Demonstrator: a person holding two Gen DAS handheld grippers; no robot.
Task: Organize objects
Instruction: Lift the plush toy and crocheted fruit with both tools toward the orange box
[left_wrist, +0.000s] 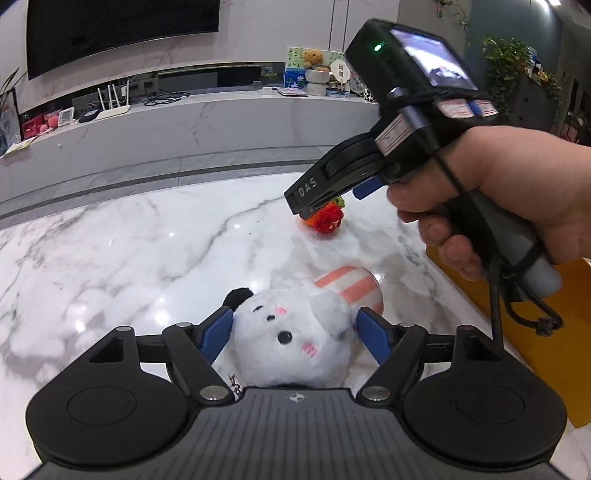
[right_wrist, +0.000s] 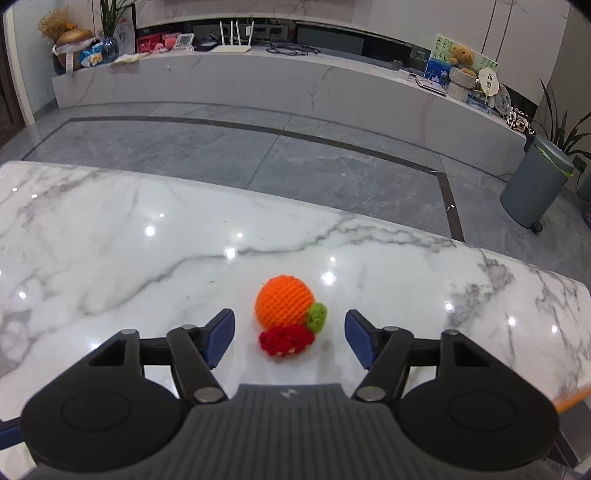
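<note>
The crochet toy (right_wrist: 286, 317) lies on the table (right_wrist: 110, 229) dead ahead between the right tool's (right_wrist: 290, 338) open, empty pads, its length running straight away from it.

Across the grey tiled floor (right_wrist: 229, 147) from my tabletop (right_wrist: 110, 236) runs a long marble ledge (right_wrist: 258, 81). On it, a white router (right_wrist: 233, 47) stands toward its left end and a teddy bear (right_wrist: 461, 55) toward its right. A dark television (left_wrist: 118, 26) hangs above the ledge, and a grey bin (right_wrist: 535, 184) stands on the floor off its right end.
</note>
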